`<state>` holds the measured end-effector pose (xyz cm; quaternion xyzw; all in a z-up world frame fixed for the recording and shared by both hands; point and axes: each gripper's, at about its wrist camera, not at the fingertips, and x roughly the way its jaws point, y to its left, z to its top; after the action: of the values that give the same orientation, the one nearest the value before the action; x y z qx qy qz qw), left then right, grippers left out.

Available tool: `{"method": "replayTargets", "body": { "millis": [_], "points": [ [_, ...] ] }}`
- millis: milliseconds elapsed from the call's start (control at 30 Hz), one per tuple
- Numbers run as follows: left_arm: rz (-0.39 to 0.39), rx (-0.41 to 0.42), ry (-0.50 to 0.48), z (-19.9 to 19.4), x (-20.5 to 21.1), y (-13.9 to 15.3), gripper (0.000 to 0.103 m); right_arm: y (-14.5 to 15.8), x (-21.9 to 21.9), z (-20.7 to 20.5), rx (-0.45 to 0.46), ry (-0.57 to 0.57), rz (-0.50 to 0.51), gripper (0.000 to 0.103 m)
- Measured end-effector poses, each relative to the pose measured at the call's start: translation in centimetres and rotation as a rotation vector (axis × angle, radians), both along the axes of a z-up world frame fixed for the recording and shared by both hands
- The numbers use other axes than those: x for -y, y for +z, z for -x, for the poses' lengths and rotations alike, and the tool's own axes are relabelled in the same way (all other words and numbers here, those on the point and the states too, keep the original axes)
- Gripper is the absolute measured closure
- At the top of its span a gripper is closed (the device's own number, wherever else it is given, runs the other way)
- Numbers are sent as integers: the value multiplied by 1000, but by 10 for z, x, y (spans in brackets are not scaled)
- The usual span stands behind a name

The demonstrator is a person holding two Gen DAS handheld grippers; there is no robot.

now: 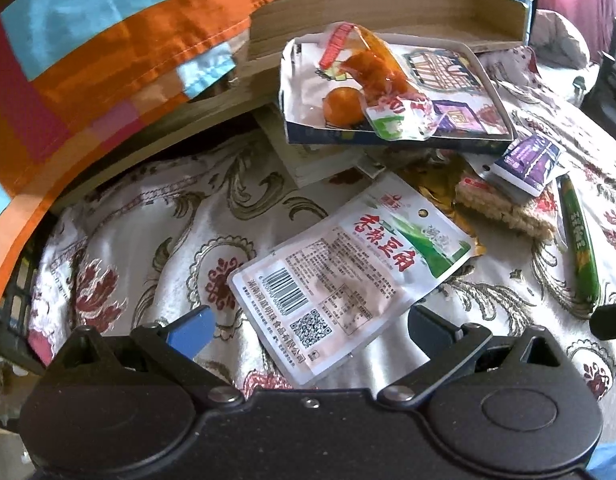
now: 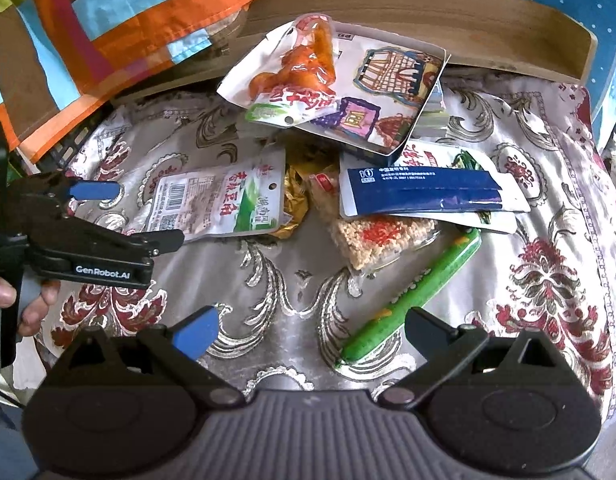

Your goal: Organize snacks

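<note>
Snacks lie on a patterned tablecloth point(image 2: 292, 292). A white bean packet point(image 1: 348, 280) point(image 2: 220, 208) lies flat between the fingers of my open left gripper point(image 1: 308, 332) point(image 2: 140, 216). A shallow illustrated box point(image 1: 448, 92) point(image 2: 388, 92) holds an orange snack pouch point(image 1: 372, 76) point(image 2: 300, 64). A blue and white packet point(image 2: 424, 196) point(image 1: 524, 164), a rice cracker bar point(image 2: 380, 240) point(image 1: 504, 208) and a green sausage stick point(image 2: 412, 296) point(image 1: 580, 248) lie to the right. My right gripper point(image 2: 308, 332) is open and empty, with the stick's near end by its right finger.
A colourful striped cloth point(image 1: 108, 48) point(image 2: 128, 28) hangs at the left. A wooden tray edge point(image 1: 388, 12) point(image 2: 428, 12) runs along the back. A gold wrapper point(image 2: 296, 196) lies between the bean packet and the cracker bar.
</note>
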<state>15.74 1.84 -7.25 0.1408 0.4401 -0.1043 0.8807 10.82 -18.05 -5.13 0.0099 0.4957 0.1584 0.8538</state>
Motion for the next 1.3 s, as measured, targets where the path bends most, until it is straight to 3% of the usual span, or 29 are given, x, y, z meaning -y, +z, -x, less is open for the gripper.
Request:
{"method": "replayTargets", "body": {
  "millis": [233,500,967,1033,1200,1267,1300],
  "points": [
    [-78,20,-121,-8,4,-3,1,-1,-9,-2,10,10,-10,2],
    [-174,7,-386,-29,6,-13,1,-2,-17,-7,19,8,-9,2],
    [-136,-108,-675,-52,22,-23,1,-1,-19,-16,9,-49,-31,4],
    [-125,-94,-695,-54,25,-24,1,-1,-20,-17,8,-55,-29,4],
    [-73,-116,-627,-65,28,-25,3,-1,-21,-18,3,-68,-23,4],
    [-32,-114,-601,-64,25,-23,18,-1,-21,-19,3,-71,-22,4],
    [-16,-120,-587,-64,23,-22,21,-1,-21,-19,4,-72,-23,4]
  ]
}}
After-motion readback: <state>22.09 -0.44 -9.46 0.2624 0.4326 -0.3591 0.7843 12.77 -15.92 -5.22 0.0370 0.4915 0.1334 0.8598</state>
